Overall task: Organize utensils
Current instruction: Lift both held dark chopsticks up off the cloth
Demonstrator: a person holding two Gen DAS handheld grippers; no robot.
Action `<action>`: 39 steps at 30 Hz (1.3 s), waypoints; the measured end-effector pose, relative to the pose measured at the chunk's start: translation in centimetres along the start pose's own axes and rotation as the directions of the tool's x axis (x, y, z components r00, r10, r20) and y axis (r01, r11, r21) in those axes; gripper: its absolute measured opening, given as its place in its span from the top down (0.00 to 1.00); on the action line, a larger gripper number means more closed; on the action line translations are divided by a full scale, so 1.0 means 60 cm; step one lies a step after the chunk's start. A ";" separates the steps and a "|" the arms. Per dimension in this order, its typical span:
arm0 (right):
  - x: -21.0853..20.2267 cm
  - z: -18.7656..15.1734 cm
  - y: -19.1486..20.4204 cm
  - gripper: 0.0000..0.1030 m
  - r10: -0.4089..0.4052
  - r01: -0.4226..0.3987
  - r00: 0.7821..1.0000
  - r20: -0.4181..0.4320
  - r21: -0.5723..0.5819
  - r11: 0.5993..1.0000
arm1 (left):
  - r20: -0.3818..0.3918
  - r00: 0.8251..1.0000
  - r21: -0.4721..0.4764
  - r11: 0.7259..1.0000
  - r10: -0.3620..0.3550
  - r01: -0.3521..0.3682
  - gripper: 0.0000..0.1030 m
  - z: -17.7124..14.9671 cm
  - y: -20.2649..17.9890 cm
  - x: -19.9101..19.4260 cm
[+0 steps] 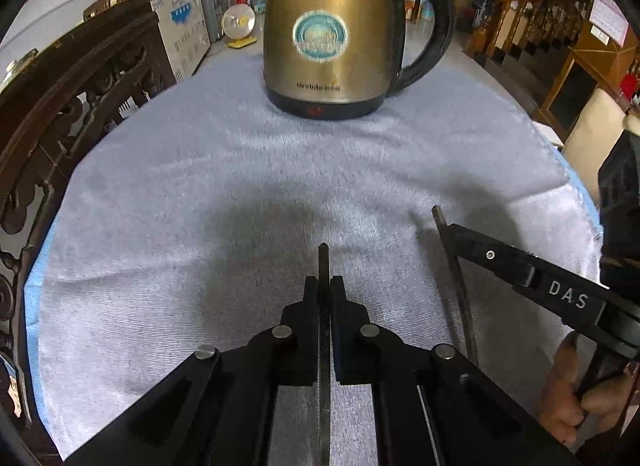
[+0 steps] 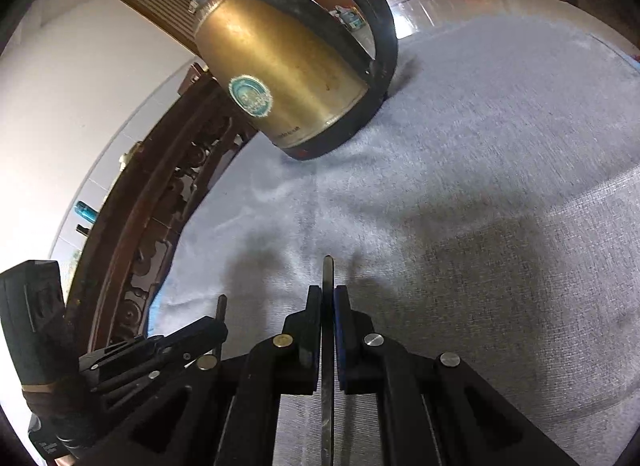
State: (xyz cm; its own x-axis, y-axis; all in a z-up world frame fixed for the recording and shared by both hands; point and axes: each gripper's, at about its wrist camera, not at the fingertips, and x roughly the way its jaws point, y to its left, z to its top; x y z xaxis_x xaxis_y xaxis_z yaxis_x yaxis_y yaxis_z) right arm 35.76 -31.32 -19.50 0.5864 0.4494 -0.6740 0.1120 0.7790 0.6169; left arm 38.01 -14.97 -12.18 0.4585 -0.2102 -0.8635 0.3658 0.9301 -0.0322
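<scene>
My left gripper [image 1: 324, 286] is shut on a thin metal utensil handle [image 1: 323, 262] that sticks out past the fingertips, held above the grey-blue towel [image 1: 280, 169]. My right gripper [image 2: 329, 294] is shut on a second thin metal utensil handle [image 2: 328, 270]. The right gripper also shows in the left wrist view [image 1: 448, 225] at the right, with its utensil [image 1: 460, 290] hanging down. The left gripper shows in the right wrist view [image 2: 218, 320] at lower left. The working ends of both utensils are hidden.
A brass-coloured electric kettle [image 1: 332, 33] with a black handle stands at the far side of the towel, also in the right wrist view [image 2: 288, 77]. A carved dark wooden chair back [image 1: 68, 105] runs along the left edge of the table.
</scene>
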 end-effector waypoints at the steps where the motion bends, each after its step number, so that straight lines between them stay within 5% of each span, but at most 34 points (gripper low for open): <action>1: -0.002 0.000 0.001 0.93 0.010 -0.010 1.000 0.005 0.001 1.000 | 0.008 1.000 -0.004 1.000 -0.002 0.002 0.95 -0.001 0.001 -0.007; 11: -0.036 0.000 0.029 0.93 0.146 -0.143 0.984 0.101 -0.038 0.989 | 0.160 0.987 -0.056 0.998 -0.011 0.020 0.95 -0.008 0.026 -0.100; 19: -0.078 -0.005 0.054 0.93 0.253 -0.237 0.944 0.212 -0.096 0.967 | 0.292 0.957 -0.113 0.993 0.010 0.024 0.95 -0.033 0.064 -0.177; 28: -0.121 -0.006 0.056 0.94 0.257 -0.231 0.913 0.318 -0.119 0.966 | 0.382 0.924 -0.134 0.989 0.001 0.054 0.95 -0.066 0.090 -0.242; 33: -0.191 -0.020 0.053 0.94 0.236 -0.196 0.875 0.423 -0.136 0.971 | 0.432 0.902 -0.143 0.988 0.014 0.053 0.95 -0.093 0.116 -0.295; 39: -0.294 -0.043 0.042 0.94 0.153 -0.102 0.859 0.489 -0.129 0.986 | 0.472 0.881 -0.189 0.978 0.010 0.090 0.95 -0.119 0.147 -0.341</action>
State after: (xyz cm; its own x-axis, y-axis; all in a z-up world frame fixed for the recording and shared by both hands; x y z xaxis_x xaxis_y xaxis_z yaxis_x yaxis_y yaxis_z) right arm 23.59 -36.15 -7.10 0.9130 0.2912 -0.2857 -0.0527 0.7786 0.6253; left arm 26.09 -0.33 1.61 0.7904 -0.3180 -0.5237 0.2458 0.9475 -0.2043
